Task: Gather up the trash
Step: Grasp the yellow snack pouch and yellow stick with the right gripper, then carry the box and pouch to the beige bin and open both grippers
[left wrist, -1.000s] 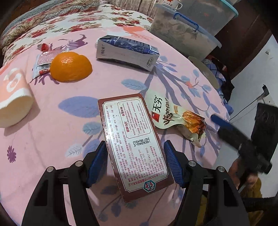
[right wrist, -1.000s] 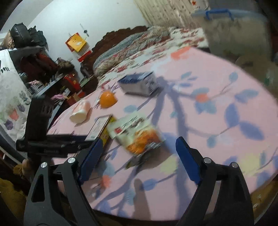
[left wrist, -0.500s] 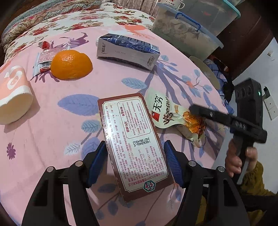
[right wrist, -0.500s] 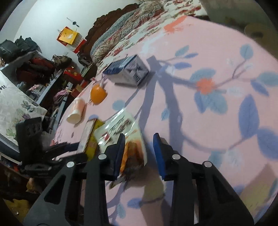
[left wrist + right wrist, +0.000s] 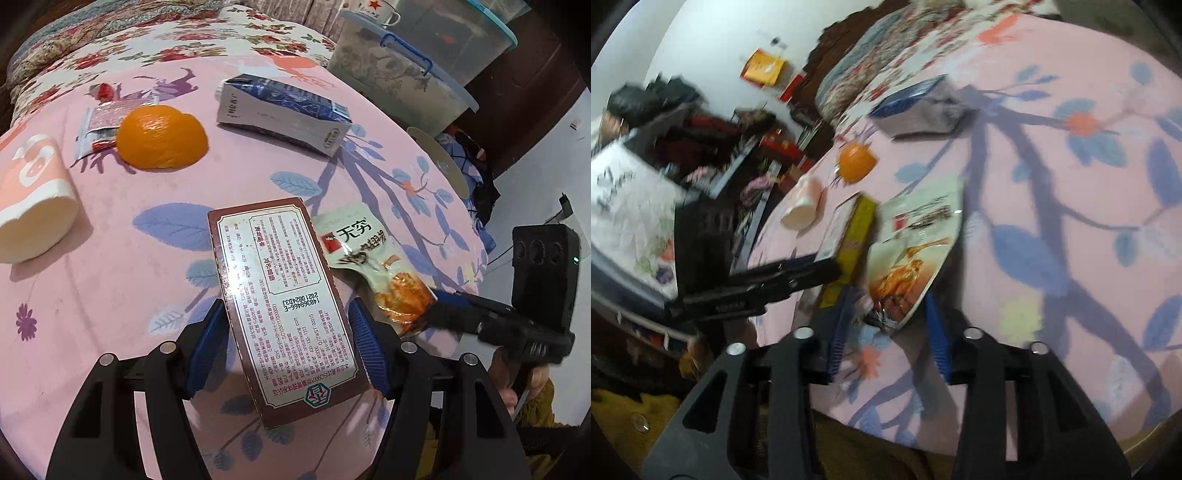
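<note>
- Pink leaf-print tablecloth (image 5: pixel 110 295) holds all trash: blue-white carton (image 5: pixel 284 110), orange peel half (image 5: pixel 162 136), paper cup (image 5: pixel 33 206); nothing collected.
- Left gripper (image 5: pixel 288 354) clamps brown printed box (image 5: pixel 280 295), which rests on the cloth.
- Right gripper (image 5: pixel 886 321), jaws just reopening, straddles white-orange snack pouch (image 5: pixel 916 251); not yet pinched.

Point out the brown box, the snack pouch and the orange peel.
brown box (image 5: pixel 280 295), left wrist view, middle of its printed label.
snack pouch (image 5: pixel 354 240), left wrist view, white upper part.
orange peel (image 5: pixel 160 136), left wrist view, top of dome.
</note>
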The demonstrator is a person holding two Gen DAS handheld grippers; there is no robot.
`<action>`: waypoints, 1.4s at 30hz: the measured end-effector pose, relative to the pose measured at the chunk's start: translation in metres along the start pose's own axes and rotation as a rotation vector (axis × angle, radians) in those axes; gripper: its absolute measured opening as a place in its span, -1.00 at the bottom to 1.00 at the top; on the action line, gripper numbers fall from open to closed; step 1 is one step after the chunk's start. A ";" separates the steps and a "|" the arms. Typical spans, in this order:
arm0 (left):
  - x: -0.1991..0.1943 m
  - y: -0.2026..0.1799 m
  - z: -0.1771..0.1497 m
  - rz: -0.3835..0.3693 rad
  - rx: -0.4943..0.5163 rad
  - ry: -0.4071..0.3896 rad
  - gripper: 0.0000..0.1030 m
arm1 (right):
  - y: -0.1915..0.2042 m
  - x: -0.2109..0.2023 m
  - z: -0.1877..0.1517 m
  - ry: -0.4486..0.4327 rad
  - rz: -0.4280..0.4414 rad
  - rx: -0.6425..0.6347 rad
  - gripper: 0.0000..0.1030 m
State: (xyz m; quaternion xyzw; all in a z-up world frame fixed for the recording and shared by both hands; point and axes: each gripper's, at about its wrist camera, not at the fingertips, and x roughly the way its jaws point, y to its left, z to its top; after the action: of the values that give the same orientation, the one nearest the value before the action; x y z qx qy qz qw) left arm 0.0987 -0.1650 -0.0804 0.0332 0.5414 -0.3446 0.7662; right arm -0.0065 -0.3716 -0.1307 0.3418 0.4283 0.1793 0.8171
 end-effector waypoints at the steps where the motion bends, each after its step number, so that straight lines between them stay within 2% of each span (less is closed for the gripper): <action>1: -0.001 0.002 0.000 0.000 -0.007 -0.002 0.24 | -0.003 -0.001 0.001 -0.003 -0.001 0.012 0.00; 4: -0.002 0.003 -0.001 -0.002 -0.010 -0.002 0.24 | -0.009 0.001 0.002 -0.002 -0.006 0.033 -0.01; 12: 0.000 -0.003 -0.002 0.023 0.012 -0.006 0.24 | 0.016 0.031 0.007 0.019 0.005 -0.047 -0.01; 14: 0.000 -0.003 -0.002 0.024 0.014 -0.006 0.24 | 0.019 0.039 0.009 0.017 0.023 -0.046 -0.06; 15: 0.001 -0.003 -0.002 0.025 0.014 -0.007 0.24 | 0.020 0.044 0.011 0.018 0.042 -0.032 -0.13; 16: 0.001 -0.003 -0.002 0.026 0.015 -0.008 0.24 | 0.019 0.048 0.012 0.022 0.055 -0.018 -0.31; 20: 0.000 -0.002 -0.002 0.019 0.011 -0.004 0.23 | 0.012 0.052 0.014 0.008 0.082 0.028 -0.48; 27: -0.008 -0.004 0.008 -0.052 0.018 -0.013 0.20 | -0.009 0.034 0.021 -0.046 0.157 0.121 -0.67; 33: -0.001 -0.024 0.032 -0.090 0.054 0.008 0.20 | -0.030 0.010 0.027 -0.126 0.174 0.173 -0.69; 42: 0.042 -0.106 0.095 -0.128 0.220 0.064 0.20 | -0.087 -0.060 0.039 -0.316 0.129 0.276 -0.69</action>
State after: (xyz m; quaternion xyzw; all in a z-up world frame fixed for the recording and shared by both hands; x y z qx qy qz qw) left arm 0.1227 -0.3065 -0.0428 0.0932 0.5254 -0.4488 0.7168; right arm -0.0082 -0.4837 -0.1426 0.5010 0.2927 0.1154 0.8062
